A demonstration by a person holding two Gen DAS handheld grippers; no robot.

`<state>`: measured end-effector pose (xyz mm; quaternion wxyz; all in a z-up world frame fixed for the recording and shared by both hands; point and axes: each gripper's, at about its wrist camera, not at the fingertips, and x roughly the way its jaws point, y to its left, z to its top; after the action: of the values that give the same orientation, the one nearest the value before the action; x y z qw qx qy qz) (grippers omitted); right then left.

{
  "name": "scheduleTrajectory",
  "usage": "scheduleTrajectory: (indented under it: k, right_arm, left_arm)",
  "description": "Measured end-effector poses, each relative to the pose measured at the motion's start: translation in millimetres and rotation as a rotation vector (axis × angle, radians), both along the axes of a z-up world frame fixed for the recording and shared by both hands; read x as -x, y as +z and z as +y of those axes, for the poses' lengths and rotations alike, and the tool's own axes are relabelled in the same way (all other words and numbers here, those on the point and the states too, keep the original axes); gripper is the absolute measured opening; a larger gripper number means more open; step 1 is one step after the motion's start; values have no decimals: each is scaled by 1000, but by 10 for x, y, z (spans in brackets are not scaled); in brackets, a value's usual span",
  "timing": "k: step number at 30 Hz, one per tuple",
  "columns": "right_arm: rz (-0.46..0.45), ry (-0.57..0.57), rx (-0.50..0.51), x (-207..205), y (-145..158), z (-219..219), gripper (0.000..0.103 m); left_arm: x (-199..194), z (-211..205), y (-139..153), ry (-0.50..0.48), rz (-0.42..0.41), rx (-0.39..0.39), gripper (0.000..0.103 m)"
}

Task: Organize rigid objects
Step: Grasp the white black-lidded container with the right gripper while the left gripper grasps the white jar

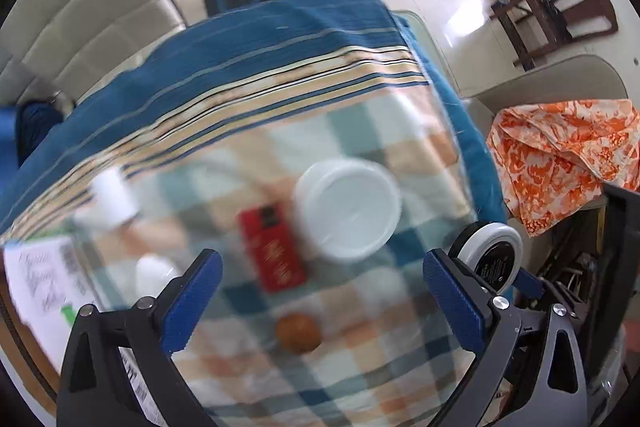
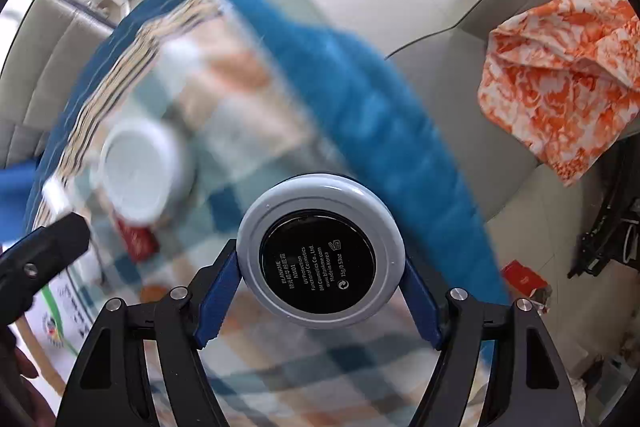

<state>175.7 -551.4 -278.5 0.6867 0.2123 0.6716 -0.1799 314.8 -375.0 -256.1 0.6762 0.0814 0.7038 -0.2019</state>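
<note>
Right gripper: I have my right gripper (image 2: 320, 259) clamped on a round compact (image 2: 320, 253), one blue finger (image 2: 218, 303) pressed to each side of its pale rim.
Compact: it stands on edge between the pads, black labelled underside facing my right wrist camera; I can read "BLANKME" and "Made in Korea". From the left wrist view I see the same compact (image 1: 491, 255) just past my left gripper's right-hand finger, raised above the cloth.
Left gripper: my left gripper (image 1: 320, 301) is spread wide and holds nothing; its blue pads (image 1: 192, 301) hang over the table.
Table: a checked cloth with a blue striped border (image 1: 248, 67) covers it; the view is blurred.
Ahead of the left fingers: a red box (image 1: 272, 247) lies flat, and a white round container (image 1: 347, 207) sits just right of it, touching or nearly so.
Between the left fingers: a small brownish round thing (image 1: 298, 331) lies on the cloth; I cannot tell what it is.
Left of the left gripper: a white cup (image 1: 112, 199) farther out, a printed carton (image 1: 44, 279) at the edge.
Far right: an orange-and-white patterned cloth (image 2: 560, 79) lies on a pale seat, well apart from the table.
</note>
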Motion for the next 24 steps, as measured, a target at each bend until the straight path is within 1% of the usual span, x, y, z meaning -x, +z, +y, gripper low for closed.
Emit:
scheduleTrajectory:
  k: [5, 8, 10, 11, 12, 15, 18, 22, 24]
  right_arm:
    - [15, 1, -1, -94, -72, -192, 77]
    - [23, 0, -9, -98, -148, -203, 77]
    - [24, 2, -12, -90, -195, -185, 77]
    - [26, 7, -11, -95, -212, -181, 78]
    - [26, 8, -11, -89, -227, -171, 78]
    - [37, 11, -14, -98, -294, -179, 78]
    - [59, -6, -37, -96, -402, -216, 78]
    - [62, -14, -31, -92, -455, -226, 77]
    - [62, -11, -25, -91, -449, -211, 77]
  left_arm:
    - [-103, -307, -316, -41, 46, -65, 103]
    - [-111, -357, -496, -53, 60, -94, 103]
    - [-103, -368, -557, -58, 46, -106, 92]
    - [-85, -371, -562, -58, 48, -99, 82]
    - [-79, -365, -566, -60, 46, -89, 79]
    - [-66, -373, -586, -77, 34, -87, 79]
    - [-105, -442, -653, -107, 24, -120, 80]
    - [-115, -424, -680, -89, 21, -110, 78]
    - [-81, -404, -645, -93, 1, -121, 68]
